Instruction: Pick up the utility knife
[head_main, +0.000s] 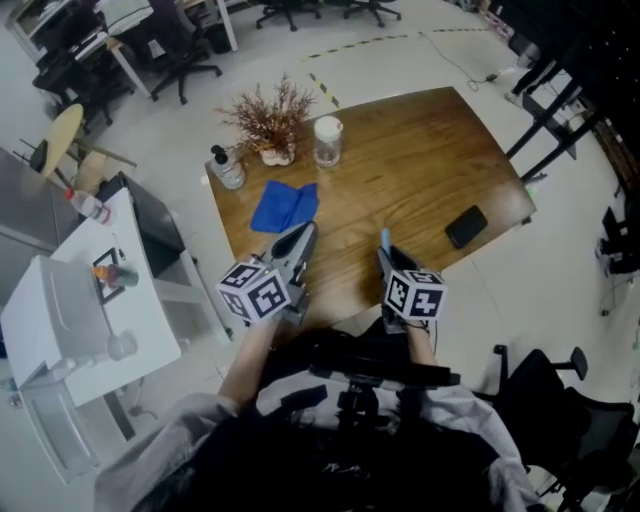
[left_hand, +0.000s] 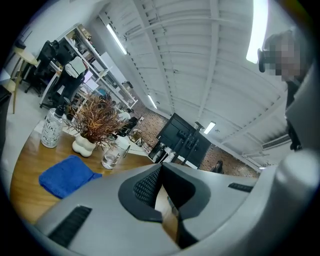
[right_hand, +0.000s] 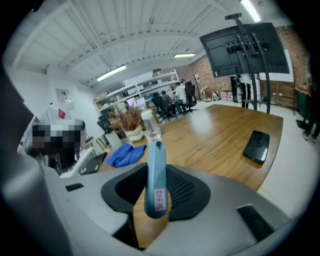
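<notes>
Right claw (right_hand: 153, 185) is clamping the blue utility knife (right_hand: 155, 162), holding it upright just above the near edge of the desk (right_hand: 220, 140), while the left claw (left_hand: 161, 171) is hovering alongside, closed with nothing between its jaws.

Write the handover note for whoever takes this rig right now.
Right hand-held gripper: shut on the light-blue plastic utility knife, which sticks out past the jaws over the near edge of the brown wooden table.
Left hand-held gripper: shut, empty, just short of the folded blue cloth.
Done: knife gripped and apparently clear of the table.
Left: probably only a steady hold.
</notes>
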